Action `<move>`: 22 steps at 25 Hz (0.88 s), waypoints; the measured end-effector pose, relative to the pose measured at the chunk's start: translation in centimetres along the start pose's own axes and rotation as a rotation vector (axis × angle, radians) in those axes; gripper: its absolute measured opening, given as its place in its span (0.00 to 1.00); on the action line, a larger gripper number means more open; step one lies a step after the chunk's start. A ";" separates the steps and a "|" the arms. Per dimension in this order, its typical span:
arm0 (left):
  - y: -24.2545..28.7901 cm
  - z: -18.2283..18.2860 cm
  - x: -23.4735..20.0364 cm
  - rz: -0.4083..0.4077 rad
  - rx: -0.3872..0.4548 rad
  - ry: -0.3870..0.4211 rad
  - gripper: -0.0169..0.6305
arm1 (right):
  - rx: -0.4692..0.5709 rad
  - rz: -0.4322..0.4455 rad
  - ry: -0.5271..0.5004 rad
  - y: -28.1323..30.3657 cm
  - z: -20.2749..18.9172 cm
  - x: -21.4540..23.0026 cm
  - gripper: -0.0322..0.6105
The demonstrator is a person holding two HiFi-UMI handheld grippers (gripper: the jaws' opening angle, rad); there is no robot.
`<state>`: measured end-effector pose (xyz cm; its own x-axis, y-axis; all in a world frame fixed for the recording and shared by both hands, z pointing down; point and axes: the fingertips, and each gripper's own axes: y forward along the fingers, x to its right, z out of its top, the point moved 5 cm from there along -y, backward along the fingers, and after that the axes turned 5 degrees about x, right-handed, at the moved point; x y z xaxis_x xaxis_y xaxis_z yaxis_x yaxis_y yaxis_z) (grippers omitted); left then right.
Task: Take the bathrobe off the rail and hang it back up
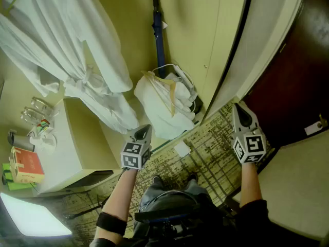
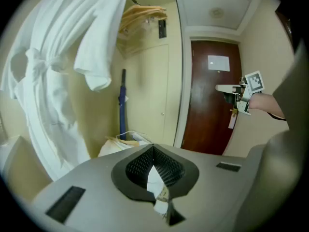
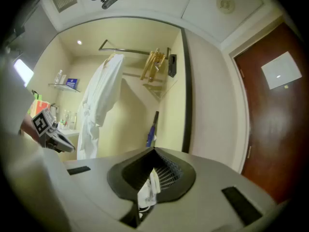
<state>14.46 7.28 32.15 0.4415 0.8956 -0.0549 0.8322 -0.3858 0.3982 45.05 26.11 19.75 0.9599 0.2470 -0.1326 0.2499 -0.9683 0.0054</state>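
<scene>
Left claw [image 1: 143,130]: clenching shut on nothing and tipping somewhat downward, well short of the robe.
Right claw [image 1: 238,108]: also pressing closed and empty, being held level near the dark door [image 1: 293,71], farther from the robe than the left.
Carpet [image 1: 205,158]: spreading under both claws, patterned.
Worktop [image 1: 77,138]: standing at the left, with the robe's hem hanging just beside it.
White bag [image 1: 164,104]: slumping on the closet floor, with a blue umbrella [image 1: 158,30] leaning in the corner behind it.
Bathrobe [image 1: 77,50]: hanging full length from the rail [image 3: 130,51], its belt knotted at the waist. Wooden hangers [image 3: 154,64] are bunching farther along the rail.
Handling: the robe is looking soft, limp and bulky, probably fairly weighty, so it will likely be sagging and sliding if taken low.
Hold: the collar and shoulders just under the rail are looking best, one claw per side. Whether a hanger is carrying it, I cannot tell.
</scene>
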 end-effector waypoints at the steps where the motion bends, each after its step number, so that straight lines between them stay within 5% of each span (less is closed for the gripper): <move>1: -0.7 0.1 -0.9 0.016 0.005 -0.002 0.03 | -0.006 0.024 0.004 0.9 -0.1 -1.4 0.08; 15: -18.8 0.0 -16.4 0.488 0.093 -0.085 0.03 | -0.056 0.458 0.075 11.6 -0.9 -22.6 0.08; 22: -26.2 -1.3 -20.4 0.631 0.125 -0.105 0.03 | -0.109 0.599 0.072 12.4 -1.0 -31.8 0.08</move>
<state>-16.83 -0.61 24.03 0.8832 0.4647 0.0629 0.4324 -0.8590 0.2742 17.75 6.24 25.04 0.9427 -0.3334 -0.0073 -0.3280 -0.9309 0.1605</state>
